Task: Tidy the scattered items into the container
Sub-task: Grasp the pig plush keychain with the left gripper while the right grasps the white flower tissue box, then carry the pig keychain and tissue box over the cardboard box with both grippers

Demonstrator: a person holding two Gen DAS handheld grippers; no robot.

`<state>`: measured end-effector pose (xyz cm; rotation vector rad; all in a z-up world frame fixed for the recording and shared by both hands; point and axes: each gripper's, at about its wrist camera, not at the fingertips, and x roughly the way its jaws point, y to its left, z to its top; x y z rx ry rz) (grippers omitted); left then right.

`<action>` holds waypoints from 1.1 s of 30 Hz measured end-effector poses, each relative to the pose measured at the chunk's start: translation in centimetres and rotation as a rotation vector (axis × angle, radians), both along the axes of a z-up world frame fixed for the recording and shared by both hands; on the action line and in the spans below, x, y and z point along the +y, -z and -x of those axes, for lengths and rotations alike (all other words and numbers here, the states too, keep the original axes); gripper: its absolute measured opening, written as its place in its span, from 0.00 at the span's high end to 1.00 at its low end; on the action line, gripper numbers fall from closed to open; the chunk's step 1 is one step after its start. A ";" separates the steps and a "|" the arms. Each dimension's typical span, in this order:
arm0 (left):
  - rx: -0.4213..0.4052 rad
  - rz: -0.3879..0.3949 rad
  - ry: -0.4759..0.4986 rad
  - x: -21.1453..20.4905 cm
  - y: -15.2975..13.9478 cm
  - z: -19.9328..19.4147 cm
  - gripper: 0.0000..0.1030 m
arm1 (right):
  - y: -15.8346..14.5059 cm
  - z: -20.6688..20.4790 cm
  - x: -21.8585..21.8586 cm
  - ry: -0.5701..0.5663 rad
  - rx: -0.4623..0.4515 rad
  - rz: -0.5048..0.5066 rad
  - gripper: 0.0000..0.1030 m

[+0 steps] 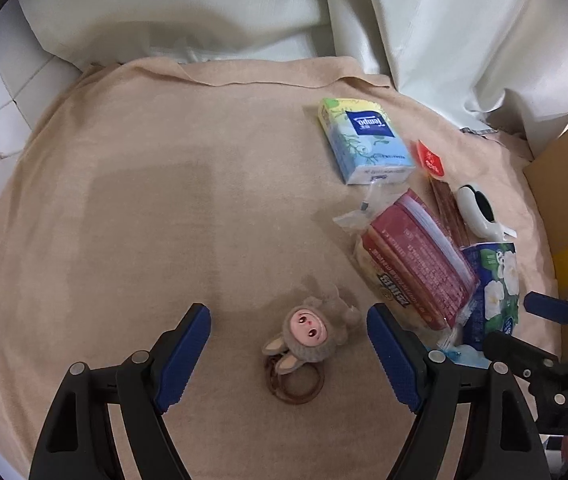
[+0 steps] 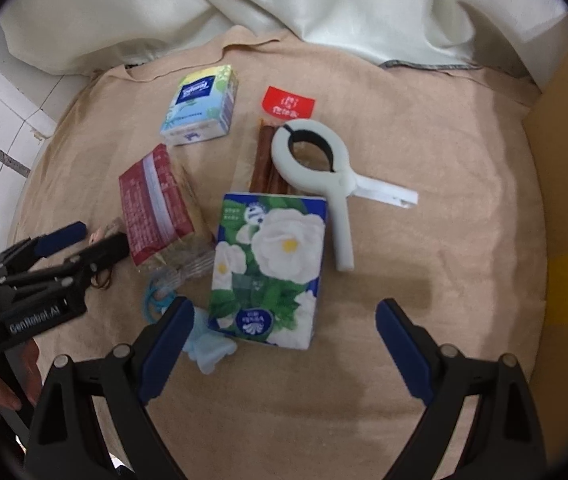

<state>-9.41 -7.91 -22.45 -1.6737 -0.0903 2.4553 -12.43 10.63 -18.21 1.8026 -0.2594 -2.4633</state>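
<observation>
Fuzzy plush keyring (image 1: 308, 336), ribbed tool (image 1: 288, 354) astride

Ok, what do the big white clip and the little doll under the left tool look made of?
The white clip looks like moulded hard plastic with a smooth matte finish and rounded edges; its black inner lining could be rubber, hard to tell. The doll looks like fuzzy grey-brown plush around a smooth pink face, probably vinyl or plastic, with thin brown rings, possibly hair ties, attached below.
</observation>
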 end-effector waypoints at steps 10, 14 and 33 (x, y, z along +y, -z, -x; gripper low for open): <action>0.030 -0.051 0.025 -0.3 -0.1 -0.8 0.60 | 0.8 0.7 0.5 0.049 -0.017 0.021 0.17; 0.033 -0.073 0.026 -0.5 -0.1 -0.8 0.64 | 0.2 0.7 0.2 0.025 0.017 -0.018 0.45; 0.095 -0.075 -0.013 -1.7 -6.3 -3.1 0.65 | -7.3 -1.8 2.6 0.007 0.160 0.071 0.46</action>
